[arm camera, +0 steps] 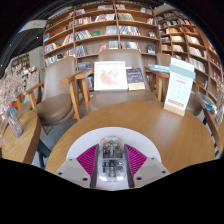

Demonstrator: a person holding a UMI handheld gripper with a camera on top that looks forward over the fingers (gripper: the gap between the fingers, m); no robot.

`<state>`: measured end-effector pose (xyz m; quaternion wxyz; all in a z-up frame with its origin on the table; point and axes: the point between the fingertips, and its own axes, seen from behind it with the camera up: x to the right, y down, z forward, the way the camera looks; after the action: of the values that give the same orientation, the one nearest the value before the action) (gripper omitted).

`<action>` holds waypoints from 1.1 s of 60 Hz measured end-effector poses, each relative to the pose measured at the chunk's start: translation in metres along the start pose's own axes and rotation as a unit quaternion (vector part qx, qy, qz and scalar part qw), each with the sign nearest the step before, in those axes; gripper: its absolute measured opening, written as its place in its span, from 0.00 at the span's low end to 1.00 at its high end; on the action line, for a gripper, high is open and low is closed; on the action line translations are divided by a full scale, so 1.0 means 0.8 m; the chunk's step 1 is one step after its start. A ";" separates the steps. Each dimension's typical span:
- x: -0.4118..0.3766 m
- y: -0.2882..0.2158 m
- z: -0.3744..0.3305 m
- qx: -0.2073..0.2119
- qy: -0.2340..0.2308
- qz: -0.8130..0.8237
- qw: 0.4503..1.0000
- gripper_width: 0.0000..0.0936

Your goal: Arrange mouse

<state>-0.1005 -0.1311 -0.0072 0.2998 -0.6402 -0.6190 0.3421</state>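
Gripper [112, 160] low over round wooden table [150, 135]; I see both magenta pads [88, 158] pressing clear-shelled mouse [112, 156], held at 6 o'clock. Standing sign [110, 75] at 12, bookshelves [100, 30] beyond.

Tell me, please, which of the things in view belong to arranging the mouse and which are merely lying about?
Part of the job:
- mouse, translucent, held between the pink pads
- hand-held gripper, shut on the mouse
- round wooden table

Just lying about:
- standing sign at the table's far edge
- chairs beyond the table
- display board
- bookshelves
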 end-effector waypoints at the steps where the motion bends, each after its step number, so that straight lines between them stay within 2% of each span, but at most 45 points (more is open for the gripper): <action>1: 0.000 0.001 0.001 0.003 0.001 -0.002 1.000 0.46; 10: 0.002 0.000 0.002 0.008 0.008 -0.014 1.000 0.54; 12: -0.001 0.002 0.000 0.008 0.003 -0.012 1.000 0.64; 16: -0.001 0.001 -0.013 0.004 0.000 -0.004 1.000 0.92; 20: -0.001 -0.009 -0.044 0.012 0.000 -0.013 1.000 0.89; 33: 0.031 -0.027 -0.207 0.050 0.019 -0.041 0.998 0.91; 47: 0.076 0.025 -0.396 0.074 0.031 -0.039 0.996 0.91; 58: 0.103 0.076 -0.468 0.071 0.037 -0.032 0.996 0.91; 66: 0.121 0.081 -0.494 0.083 0.050 -0.043 0.994 0.91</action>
<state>0.2569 -0.0225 0.1657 0.3970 -0.6020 -0.5998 0.3467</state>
